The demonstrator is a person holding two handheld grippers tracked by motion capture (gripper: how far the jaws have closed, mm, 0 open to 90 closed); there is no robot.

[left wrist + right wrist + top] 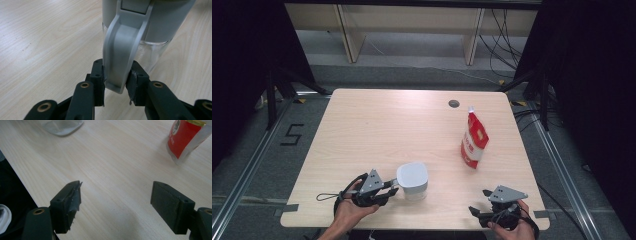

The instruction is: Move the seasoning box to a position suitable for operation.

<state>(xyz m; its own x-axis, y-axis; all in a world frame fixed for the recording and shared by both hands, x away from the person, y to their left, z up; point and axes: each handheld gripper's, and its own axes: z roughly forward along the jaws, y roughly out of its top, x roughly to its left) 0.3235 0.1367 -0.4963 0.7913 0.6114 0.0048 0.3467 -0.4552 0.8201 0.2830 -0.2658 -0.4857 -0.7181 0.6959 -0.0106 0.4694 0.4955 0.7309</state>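
White-lidded clear jug with grey handle, red-and-white pouch, pale wood-grain table, black fingers

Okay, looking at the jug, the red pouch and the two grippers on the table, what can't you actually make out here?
- Jug: high view, its grey lid covers any contents; left gripper view, the top edge cuts it off above the handle.
- Red pouch: print too small in the high view; cropped by the corner in the right gripper view.
- Left gripper: high view, its grey plate hides the jaws.
- Right gripper: nothing between its jaws.

table: light wood | floor: grey | shelving behind | black curtains
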